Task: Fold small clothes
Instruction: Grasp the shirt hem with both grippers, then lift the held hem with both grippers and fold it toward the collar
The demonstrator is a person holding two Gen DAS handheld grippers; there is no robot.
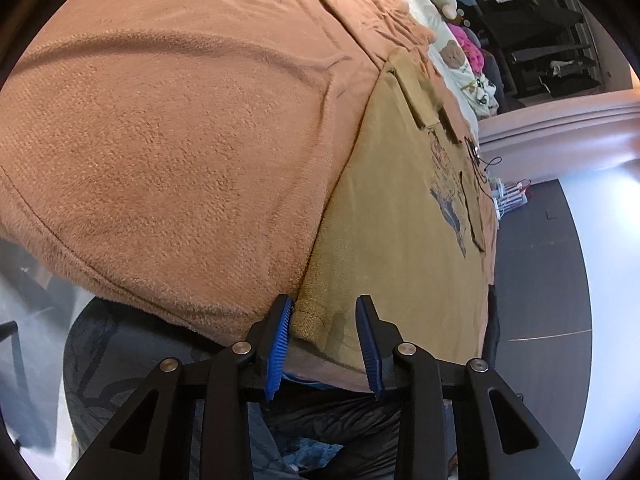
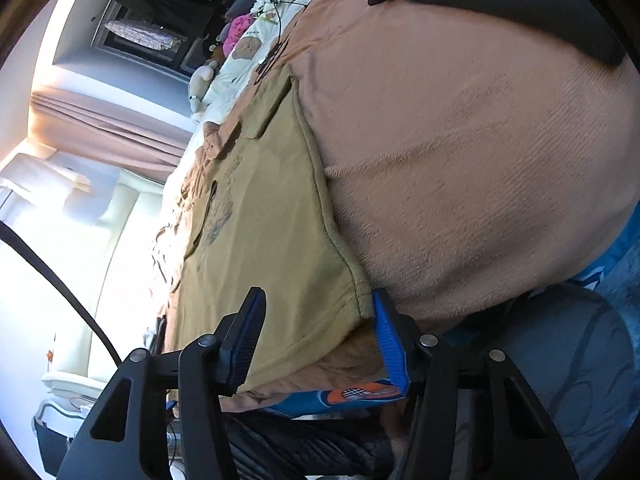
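Black two-finger left gripper (image 1: 326, 344) with blue ribbed pads sits closest to its own camera at 6 o'clock, jaws apart, one pad on either side of a hem corner of the mustard-yellow cotton T-shirt (image 1: 400, 232). Whether the pads actually touch the cloth cannot be told. The matching right gripper (image 2: 316, 336) fills the 6 o'clock part of its own view, jaws likewise spread wide, straddling the shirt's other hem corner at the near edge of the bed.

By size, the fuzzy orange-brown fleece blanket (image 1: 180, 140) comes first: it covers the bed and takes up most of the left wrist view from 9 to 12 o'clock, and the 1 to 4 o'clock part of the right wrist view (image 2: 460, 160). On it lies the T-shirt (image 2: 272, 232), spread flat, printed side up, with a dark blue graphic (image 1: 448, 200) on its chest and both sleeves folded in over the body. Its hem hangs slightly over the blanket's near edge.

At 1 o'clock in the left wrist view a cream bedsheet with teddy-bear prints (image 1: 456, 64) runs past the blanket's far end, with a bright pink plush item (image 1: 468, 48) on it. Behind these stands a dark open wardrobe (image 1: 540, 40). A dark grey garment (image 2: 500, 0) lies on the blanket at 1 o'clock in the right wrist view. Below the right gripper, a blue and orange patterned cloth (image 2: 352, 394) peeks out from under the blanket's edge.
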